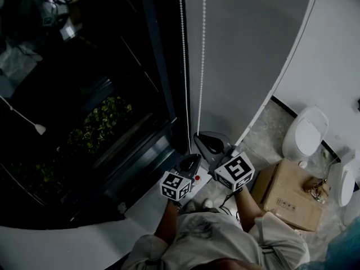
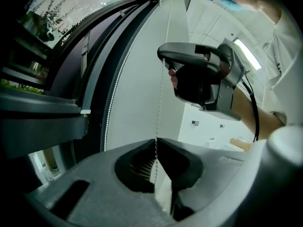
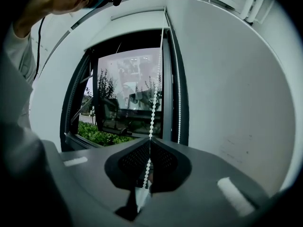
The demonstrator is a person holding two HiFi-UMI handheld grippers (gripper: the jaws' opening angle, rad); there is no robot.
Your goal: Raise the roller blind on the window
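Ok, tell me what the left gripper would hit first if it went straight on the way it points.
Probably the right gripper, clamped on the same bead chain that the left gripper holds, directly in its line; the gap is unclear.

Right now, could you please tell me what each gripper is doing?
Left gripper: shut on the bead chain.
Right gripper: shut on the same bead chain, higher up.

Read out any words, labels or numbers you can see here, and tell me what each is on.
No text here is readable.
Box: dark print on its side, too small to read.
Left cube and right cube: black-and-white square markers only, no words or numbers.
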